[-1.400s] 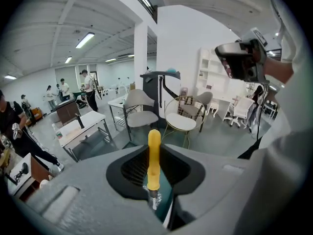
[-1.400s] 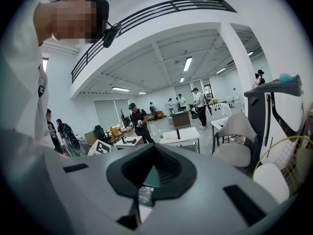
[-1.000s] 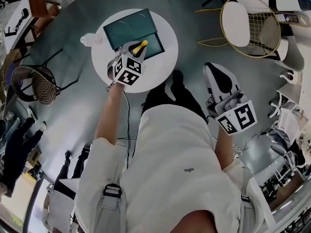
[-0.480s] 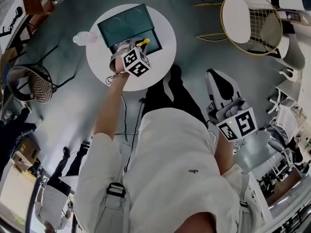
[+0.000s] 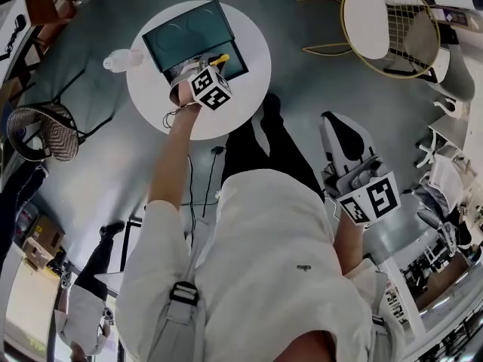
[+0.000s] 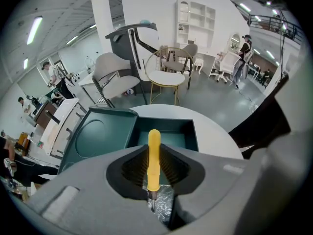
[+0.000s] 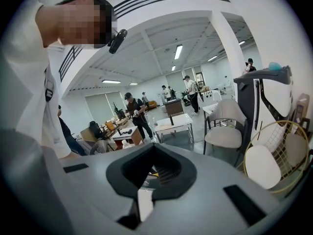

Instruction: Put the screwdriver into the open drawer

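A dark teal box (image 5: 185,30) stands on the round white table (image 5: 234,100), its open drawer (image 5: 230,59) facing me. My left gripper (image 5: 213,68) hovers over the table's near half, shut on the screwdriver (image 5: 219,60). Seen from the left gripper view, the screwdriver's yellow handle (image 6: 154,153) sticks up between the jaws of the left gripper (image 6: 154,160), its tip over the open drawer (image 6: 168,138). The right gripper (image 5: 361,178) hangs low at my right side, away from the table. The right gripper view shows the right gripper (image 7: 152,166) shut with nothing held.
A clear plastic bottle (image 5: 121,60) lies at the table's left edge. A gold wire chair (image 5: 389,25) stands far right, a wicker chair (image 5: 34,130) at the left. A cable (image 5: 189,179) trails on the floor. A white machine (image 5: 343,138) sits by my right leg.
My left gripper has carried the screwdriver a little farther over the table toward the drawer. The right gripper has stayed at my side.
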Demonstrator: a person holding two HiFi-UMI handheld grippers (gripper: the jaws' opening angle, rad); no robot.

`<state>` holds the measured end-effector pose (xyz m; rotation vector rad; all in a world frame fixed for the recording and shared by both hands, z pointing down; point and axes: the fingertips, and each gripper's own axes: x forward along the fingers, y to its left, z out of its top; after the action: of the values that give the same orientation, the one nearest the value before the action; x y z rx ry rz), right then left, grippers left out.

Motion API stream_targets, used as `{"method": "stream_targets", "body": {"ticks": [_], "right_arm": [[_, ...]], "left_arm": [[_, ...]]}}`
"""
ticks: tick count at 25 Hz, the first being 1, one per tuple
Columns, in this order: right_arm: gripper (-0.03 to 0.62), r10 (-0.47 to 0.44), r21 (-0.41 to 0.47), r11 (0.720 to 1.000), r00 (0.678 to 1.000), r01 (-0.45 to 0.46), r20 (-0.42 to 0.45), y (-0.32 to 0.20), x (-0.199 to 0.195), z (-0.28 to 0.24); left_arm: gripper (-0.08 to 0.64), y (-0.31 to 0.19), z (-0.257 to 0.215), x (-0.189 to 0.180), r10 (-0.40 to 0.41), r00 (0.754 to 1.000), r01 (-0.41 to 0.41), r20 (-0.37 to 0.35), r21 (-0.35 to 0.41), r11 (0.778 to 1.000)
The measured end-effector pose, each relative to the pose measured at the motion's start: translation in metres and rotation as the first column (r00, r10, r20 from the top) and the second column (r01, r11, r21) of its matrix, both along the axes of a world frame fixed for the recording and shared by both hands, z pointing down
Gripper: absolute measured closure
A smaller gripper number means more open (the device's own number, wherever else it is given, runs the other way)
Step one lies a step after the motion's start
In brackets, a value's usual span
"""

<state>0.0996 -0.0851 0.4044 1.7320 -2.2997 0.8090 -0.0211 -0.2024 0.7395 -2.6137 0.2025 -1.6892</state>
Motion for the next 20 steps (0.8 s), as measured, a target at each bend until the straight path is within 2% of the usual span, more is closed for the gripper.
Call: {"method": "stream_targets", "body": {"ticks": [20], "right_arm": [[0.586, 0.018, -0.026, 0.999, 1.000, -0.018, -0.002, 0.002, 0.001, 0.007]], "left_arm": [[0.483, -0.001, 0.034, 0.000, 0.018, 0.999, -0.019, 0.040, 0.013, 1.000]]}}
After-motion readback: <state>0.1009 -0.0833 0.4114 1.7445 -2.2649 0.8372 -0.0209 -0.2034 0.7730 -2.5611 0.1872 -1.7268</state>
